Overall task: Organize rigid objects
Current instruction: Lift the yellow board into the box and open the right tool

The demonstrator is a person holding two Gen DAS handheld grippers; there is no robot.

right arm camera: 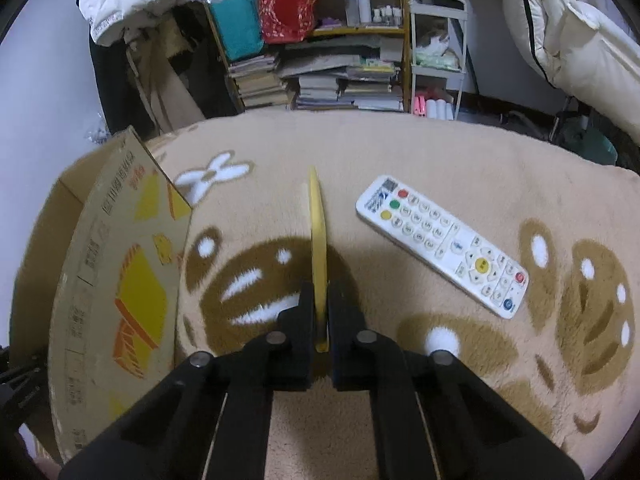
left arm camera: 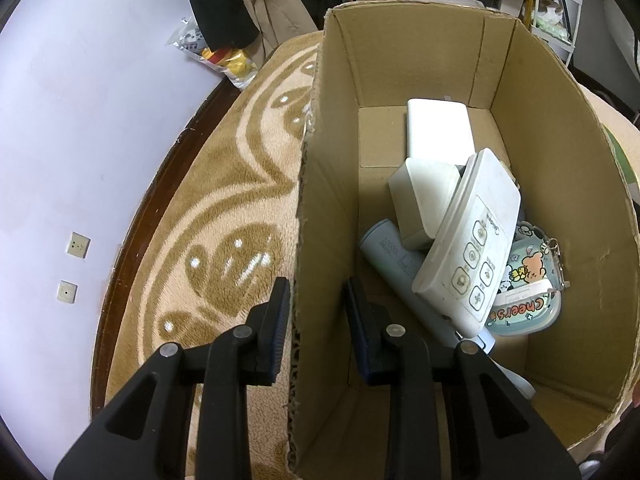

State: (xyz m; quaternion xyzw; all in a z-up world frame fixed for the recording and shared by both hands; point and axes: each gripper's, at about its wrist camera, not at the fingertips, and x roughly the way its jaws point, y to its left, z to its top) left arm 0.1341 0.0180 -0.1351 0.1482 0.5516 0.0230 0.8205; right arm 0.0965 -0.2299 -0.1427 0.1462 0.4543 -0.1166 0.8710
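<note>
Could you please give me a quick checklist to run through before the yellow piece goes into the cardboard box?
1. Right gripper shut on the thin yellow piece: ok.
2. Left gripper straddles the cardboard box wall, fingers apart: wall not clamped, not ok.
3. Box open on top: ok.
4. Bare floor in the box behind the white remote: ok.
5. TV remote lies beside the path, apart: ok.
6. What the yellow piece is: cannot tell.

Tan plush blanket point(right arm camera: 400, 152) with brown motifs, cardboard box point(right arm camera: 120, 280), white remote point(right arm camera: 442, 245)
</note>
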